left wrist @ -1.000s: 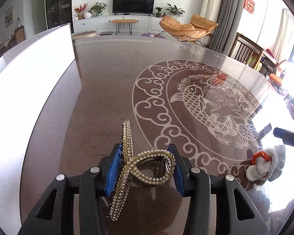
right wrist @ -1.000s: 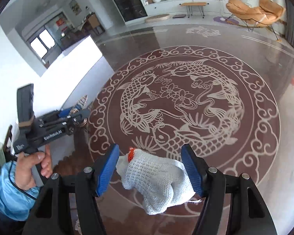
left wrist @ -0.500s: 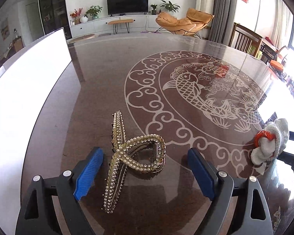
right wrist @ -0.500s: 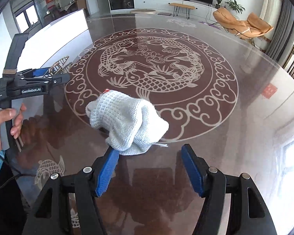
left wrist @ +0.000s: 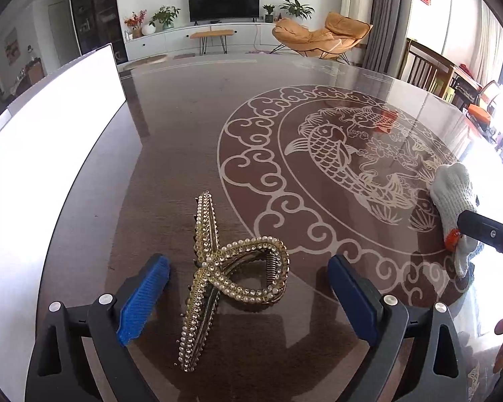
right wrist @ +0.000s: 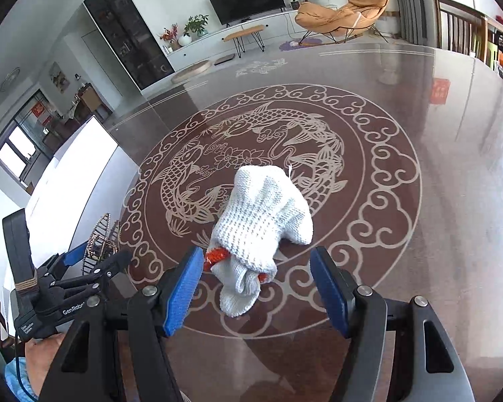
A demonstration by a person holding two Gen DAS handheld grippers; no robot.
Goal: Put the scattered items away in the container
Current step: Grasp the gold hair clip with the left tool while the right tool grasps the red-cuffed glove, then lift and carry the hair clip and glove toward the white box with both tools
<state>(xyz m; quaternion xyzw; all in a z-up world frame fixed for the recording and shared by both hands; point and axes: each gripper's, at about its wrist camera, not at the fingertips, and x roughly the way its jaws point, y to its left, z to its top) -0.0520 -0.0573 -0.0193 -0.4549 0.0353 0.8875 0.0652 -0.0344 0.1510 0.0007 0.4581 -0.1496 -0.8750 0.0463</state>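
Note:
A gold hair claw set with pearls and rhinestones lies on the dark table between the blue pads of my left gripper, which is open and not touching it. A white knitted glove with a red cuff lies on the fish medallion, its cuff end between the pads of my open right gripper. The glove also shows at the right of the left wrist view, the hair claw at the left of the right wrist view. A white container stands on the left.
The round table has a glossy brown top with a carp medallion. The white container's wall also shows at the left of the right wrist view. Chairs stand past the far right edge.
My left gripper has opened and let go of the hair claw, which now rests on the table. My right gripper has swung around the glove and now faces its cuff end.

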